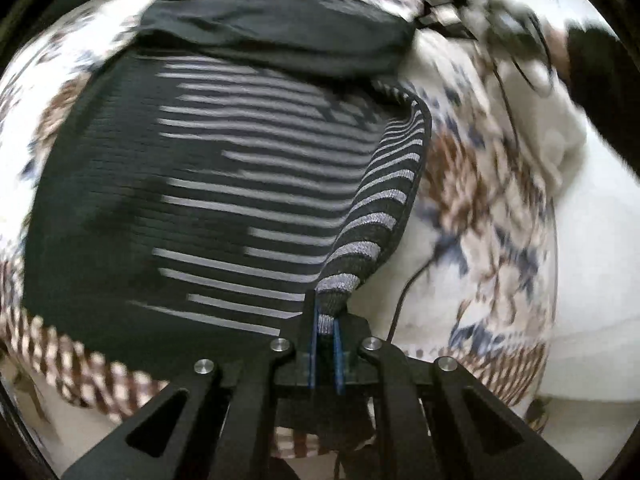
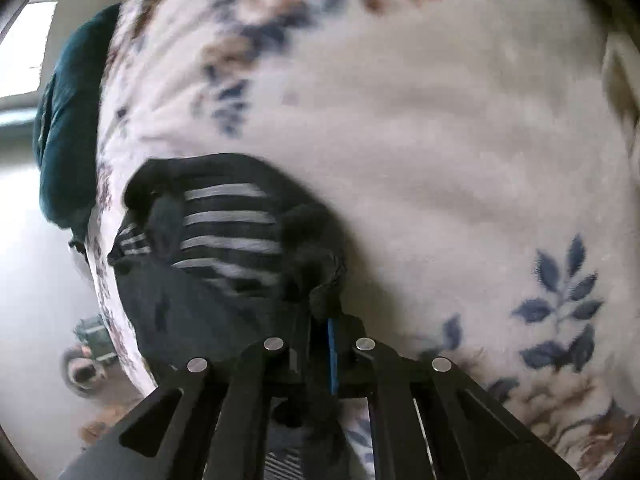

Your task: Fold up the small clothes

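Observation:
A small black garment with grey stripes point(image 1: 224, 200) lies spread on a floral blanket point(image 1: 480, 208). My left gripper point(image 1: 326, 320) is shut on its right striped edge, which is lifted and folded toward me. A plain black cloth point(image 1: 280, 40) lies across the garment's far end. In the right wrist view, my right gripper point(image 2: 324, 320) is shut on a black corner of the same striped garment point(image 2: 228, 240), which is bunched up in front of the fingers.
The floral blanket point(image 2: 440, 140) covers the whole surface. A dark teal cloth point(image 2: 68, 120) sits at its left edge, with floor point(image 2: 36, 280) below. A thin black cable point(image 1: 412, 280) runs over the blanket, and the other gripper shows blurred at the far right point(image 1: 492, 12).

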The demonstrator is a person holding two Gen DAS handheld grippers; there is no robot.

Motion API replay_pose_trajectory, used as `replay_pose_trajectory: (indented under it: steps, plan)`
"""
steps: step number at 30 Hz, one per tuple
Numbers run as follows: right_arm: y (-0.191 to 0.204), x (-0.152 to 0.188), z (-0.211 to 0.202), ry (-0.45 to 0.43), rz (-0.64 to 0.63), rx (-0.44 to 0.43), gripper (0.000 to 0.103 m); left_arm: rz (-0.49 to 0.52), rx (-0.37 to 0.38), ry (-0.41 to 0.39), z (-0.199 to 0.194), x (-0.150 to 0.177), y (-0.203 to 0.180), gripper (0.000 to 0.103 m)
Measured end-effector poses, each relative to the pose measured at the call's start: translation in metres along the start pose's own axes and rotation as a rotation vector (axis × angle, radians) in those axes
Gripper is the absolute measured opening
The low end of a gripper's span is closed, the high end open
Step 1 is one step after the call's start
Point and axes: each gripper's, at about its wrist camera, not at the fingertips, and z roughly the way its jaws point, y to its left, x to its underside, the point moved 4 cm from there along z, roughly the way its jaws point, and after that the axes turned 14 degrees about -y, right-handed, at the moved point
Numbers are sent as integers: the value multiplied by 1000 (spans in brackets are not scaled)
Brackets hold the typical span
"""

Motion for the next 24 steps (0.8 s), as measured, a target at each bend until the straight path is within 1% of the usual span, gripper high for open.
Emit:
replay_pose_trajectory:
  steps: [3, 6, 7, 8, 9, 13, 16, 18, 20, 24]
  plan:
    - [36, 0, -23, -24, -59, 4, 6, -76, -4, -34, -24, -15, 30, 4]
    - [89, -3, -48, -42, -132, 0, 6, -133, -25, -71, -46, -23, 64, 4]
    - [108, -2, -55, -44, -158, -6, 6, -152, -32, -80, -52, -26, 74, 4]
    - [137, -1, -59, -46, -191, -6, 6, -173, -41, -86, -56, -26, 85, 4]
    - [152, 0, -64, -50, -206, -8, 5, -207, -47, -92, -62, -25, 102, 4]
    - [246, 8, -57, -61, -294, -7, 5, -352, -43, -111, -74, -16, 167, 4]
    - [318, 22, -31, -60, -372, 4, 5, -432, -31, -117, -73, -10, 211, 4]
    - [363, 34, -2, -58, -425, 22, 5, -474, -16, -119, -65, -6, 242, 4]
    - [402, 48, 36, -48, -460, 56, 5, -494, -11, -117, -56, -2, 263, 4]
    - [454, 70, 108, -45, -488, 156, 5, -548, 22, -98, -38, 3, 306, 4]
